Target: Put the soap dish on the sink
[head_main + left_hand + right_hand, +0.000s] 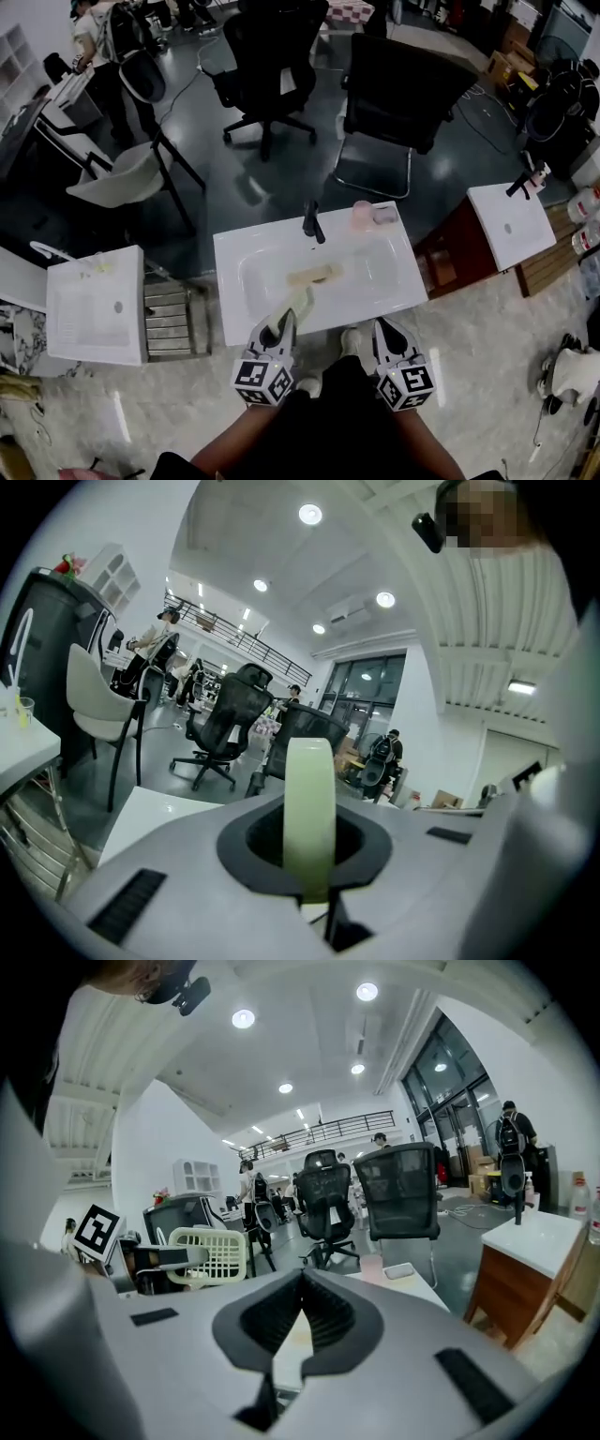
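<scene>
Pale-green soap dish (309, 827) stands edge-on, pinched in the left gripper (281, 330); the right gripper (385, 335) has its jaws pressed together on nothing. It looks like the carrying step. The next move calls for lowering the dish flat onto the white sink (234, 255) rim, short of the tap (312, 222). No readable writing, only square markers.

The left gripper (284, 323) is holding a pale green soap dish (293, 307) over the near rim of the white sink (389, 281). The right gripper (384, 330) is hovering near it, at the same rim. A tan item (314, 275), possibly a soap bar, is lying in the basin. A black faucet (312, 222) is standing at the rear rim, with a pink container (363, 215) sitting near it.
</scene>
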`<state>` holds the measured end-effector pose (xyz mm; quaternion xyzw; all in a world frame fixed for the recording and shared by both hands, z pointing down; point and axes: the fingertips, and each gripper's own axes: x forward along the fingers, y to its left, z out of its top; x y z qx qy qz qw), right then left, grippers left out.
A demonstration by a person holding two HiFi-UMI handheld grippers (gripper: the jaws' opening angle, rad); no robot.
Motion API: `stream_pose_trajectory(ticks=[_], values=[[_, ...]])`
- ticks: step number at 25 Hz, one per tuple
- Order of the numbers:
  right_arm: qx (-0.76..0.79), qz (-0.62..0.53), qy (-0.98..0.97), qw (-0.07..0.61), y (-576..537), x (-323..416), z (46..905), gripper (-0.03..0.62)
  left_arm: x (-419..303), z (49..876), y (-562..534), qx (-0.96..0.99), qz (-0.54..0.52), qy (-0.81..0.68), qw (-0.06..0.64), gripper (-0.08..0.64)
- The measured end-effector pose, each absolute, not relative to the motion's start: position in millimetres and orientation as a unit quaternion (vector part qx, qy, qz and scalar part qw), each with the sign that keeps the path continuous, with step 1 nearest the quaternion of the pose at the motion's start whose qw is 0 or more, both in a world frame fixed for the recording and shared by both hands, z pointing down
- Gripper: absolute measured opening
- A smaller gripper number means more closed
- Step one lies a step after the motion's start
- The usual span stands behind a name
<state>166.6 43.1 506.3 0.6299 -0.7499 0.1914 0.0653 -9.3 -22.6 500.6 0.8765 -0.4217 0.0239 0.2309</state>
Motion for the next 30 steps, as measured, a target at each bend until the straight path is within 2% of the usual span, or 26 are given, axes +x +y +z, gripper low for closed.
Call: stream_pose_trajectory(ticks=[14, 30], values=[[0.524, 0.197, -0.826, 0.064, -78.5, 202.4, 505.8, -0.002, 7.4, 510.2, -104.4, 0.816, 0.021, -0.515, 0.262, 0.020], [0.436, 0.220, -0.869, 0.085, -132.8, 227.9, 530.9, -0.002, 17.9, 540.2, -136.4, 0.756, 0.035, -0.584, 0.296, 0.020]])
